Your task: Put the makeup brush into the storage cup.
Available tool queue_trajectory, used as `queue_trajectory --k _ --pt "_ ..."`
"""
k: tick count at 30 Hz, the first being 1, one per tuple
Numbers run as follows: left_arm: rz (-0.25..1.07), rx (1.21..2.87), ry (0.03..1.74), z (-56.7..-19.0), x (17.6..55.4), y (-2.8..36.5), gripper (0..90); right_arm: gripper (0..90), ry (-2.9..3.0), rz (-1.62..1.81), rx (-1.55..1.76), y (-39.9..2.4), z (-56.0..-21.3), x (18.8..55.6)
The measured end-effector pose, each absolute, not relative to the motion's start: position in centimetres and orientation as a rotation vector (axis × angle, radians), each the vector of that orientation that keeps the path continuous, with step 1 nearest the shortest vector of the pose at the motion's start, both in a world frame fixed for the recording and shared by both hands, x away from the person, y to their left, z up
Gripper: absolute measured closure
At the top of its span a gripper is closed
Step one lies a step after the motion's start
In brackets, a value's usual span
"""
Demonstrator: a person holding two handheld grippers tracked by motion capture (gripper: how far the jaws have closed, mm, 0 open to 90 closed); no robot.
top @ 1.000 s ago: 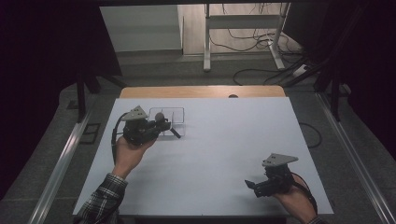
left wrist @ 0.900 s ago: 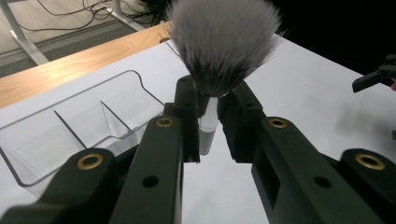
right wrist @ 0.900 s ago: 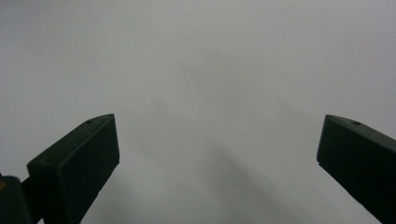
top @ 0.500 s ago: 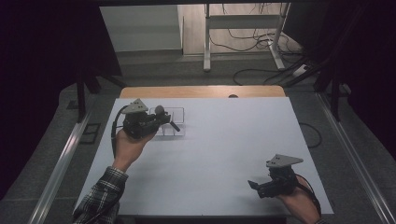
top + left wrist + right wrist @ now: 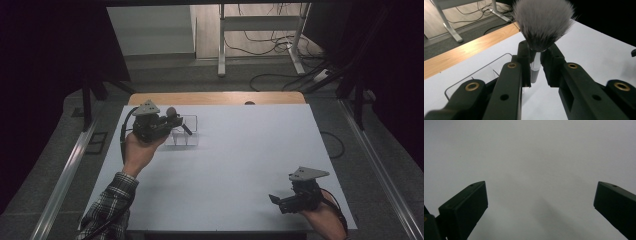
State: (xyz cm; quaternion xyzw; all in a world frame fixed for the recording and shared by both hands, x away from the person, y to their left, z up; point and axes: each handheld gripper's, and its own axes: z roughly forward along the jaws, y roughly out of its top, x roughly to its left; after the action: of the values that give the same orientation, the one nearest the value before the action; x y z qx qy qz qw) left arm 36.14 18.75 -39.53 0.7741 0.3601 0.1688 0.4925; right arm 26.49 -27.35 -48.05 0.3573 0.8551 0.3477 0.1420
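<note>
My left gripper (image 5: 174, 123) (image 5: 536, 53) is shut on the thin handle of a makeup brush (image 5: 541, 22). In the left gripper view its fluffy grey-tipped bristles fan out just beyond the jaws. In the high view the brush (image 5: 171, 111) hangs over a clear plastic organiser box (image 5: 190, 137) (image 5: 486, 72) at the far left of the white table (image 5: 240, 150). My right gripper (image 5: 274, 200) (image 5: 540, 202) stands open low over the bare tabletop near the front right corner, with nothing between its jaws.
A strip of wooden tabletop (image 5: 215, 98) runs along the far edge of the white surface. Beyond it are a white desk frame (image 5: 260, 30) and loose cables (image 5: 280, 75) on the floor. Metal rails (image 5: 65, 175) flank both sides.
The left hand has edged slightly toward the far side with the brush still gripped. The right hand has barely moved.
</note>
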Motion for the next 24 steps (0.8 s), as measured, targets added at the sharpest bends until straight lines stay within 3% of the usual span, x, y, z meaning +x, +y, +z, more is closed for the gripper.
queue_trajectory --k 24 --pt "0.469 1.895 0.889 -38.5 38.1 18.2 76.7 0.0 2.454 1.021 1.058 -28.4 -47.9 25.8"
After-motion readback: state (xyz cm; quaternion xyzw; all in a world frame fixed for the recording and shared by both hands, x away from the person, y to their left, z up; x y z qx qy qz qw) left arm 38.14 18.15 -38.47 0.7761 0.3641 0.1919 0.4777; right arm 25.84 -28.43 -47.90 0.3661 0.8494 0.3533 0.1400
